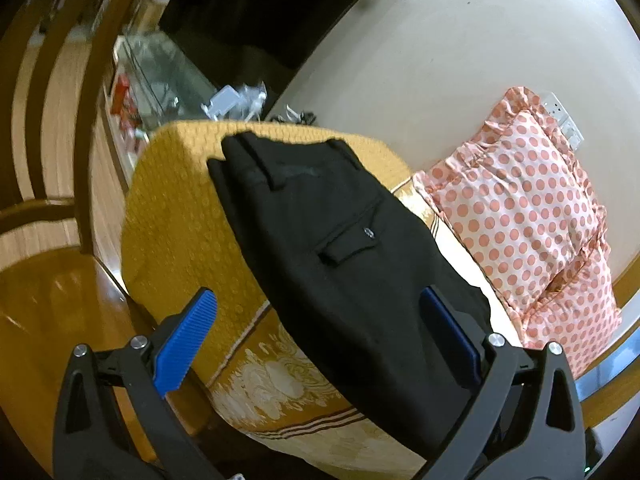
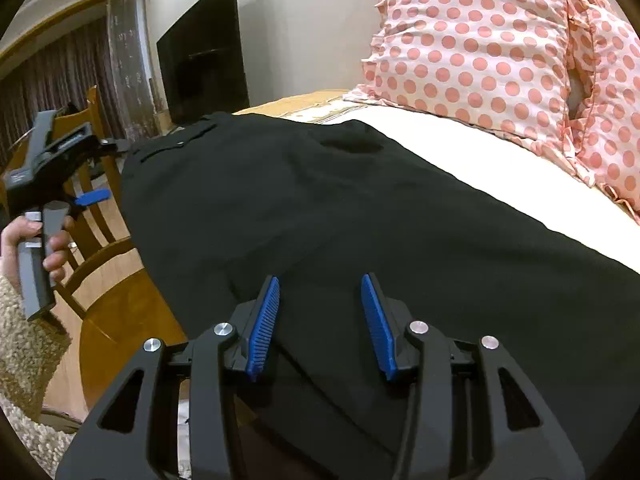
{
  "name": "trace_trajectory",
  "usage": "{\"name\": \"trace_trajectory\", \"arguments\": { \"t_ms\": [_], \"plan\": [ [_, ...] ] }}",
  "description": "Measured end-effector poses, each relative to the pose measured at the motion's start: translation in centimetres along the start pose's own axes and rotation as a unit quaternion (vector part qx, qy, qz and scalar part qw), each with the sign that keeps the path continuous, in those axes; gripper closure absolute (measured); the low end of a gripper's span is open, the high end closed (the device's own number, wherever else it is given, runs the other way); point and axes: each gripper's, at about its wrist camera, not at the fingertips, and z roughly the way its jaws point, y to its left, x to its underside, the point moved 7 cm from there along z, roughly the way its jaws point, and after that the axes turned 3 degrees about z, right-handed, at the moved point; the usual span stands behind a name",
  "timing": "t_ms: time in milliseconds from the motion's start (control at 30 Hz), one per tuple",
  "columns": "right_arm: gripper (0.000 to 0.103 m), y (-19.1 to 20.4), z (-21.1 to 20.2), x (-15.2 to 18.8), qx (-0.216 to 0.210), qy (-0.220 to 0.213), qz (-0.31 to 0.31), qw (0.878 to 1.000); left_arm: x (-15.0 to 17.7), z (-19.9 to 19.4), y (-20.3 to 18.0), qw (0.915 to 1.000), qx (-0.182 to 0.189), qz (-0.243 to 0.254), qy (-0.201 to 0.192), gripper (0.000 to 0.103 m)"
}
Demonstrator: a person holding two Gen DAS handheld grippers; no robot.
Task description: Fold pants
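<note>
Black fabric pants (image 1: 344, 248) lay flat along the bed, waistband at the far end on the mustard-yellow patterned bedspread (image 1: 180, 216), a buttoned back pocket flap facing up. Their left edge ran near the bed's side and draped slightly over it. My left gripper (image 1: 324, 320) had its blue ribbed fingers spread wide, holding nothing, hovering over the pants' near part; one finger sat over the bedspread, the other over black cloth. My right gripper (image 2: 320, 320) was also parted, nothing between the pads, low above the leg section. Open white sheet (image 2: 460, 160) showed right of the pants, then the pink polka-dot frilled pillow (image 2: 480, 48) beyond it, apart from the pants. Left of the bed: a wooden chair (image 2: 100, 240) and glossy wood floor (image 1: 48, 312). Dark flat television (image 2: 204, 48) against the pale wall.
</note>
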Motion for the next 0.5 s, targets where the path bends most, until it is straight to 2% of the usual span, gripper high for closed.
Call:
{"name": "trace_trajectory", "arguments": {
  "t_ms": [367, 500],
  "plan": [
    [0.054, -0.2, 0.6, -0.4, -0.007, -0.008, -0.001, 1.0, 0.8, 2.4, -1.2, 0.9939, 0.075, -0.052, 0.063, 0.024],
    [0.053, -0.2, 0.6, -0.4, -0.009, -0.012, -0.001, 1.0, -0.1, 1.2, -2.2, 0.994, 0.086, -0.051, 0.045, 0.025]
  ]
}}
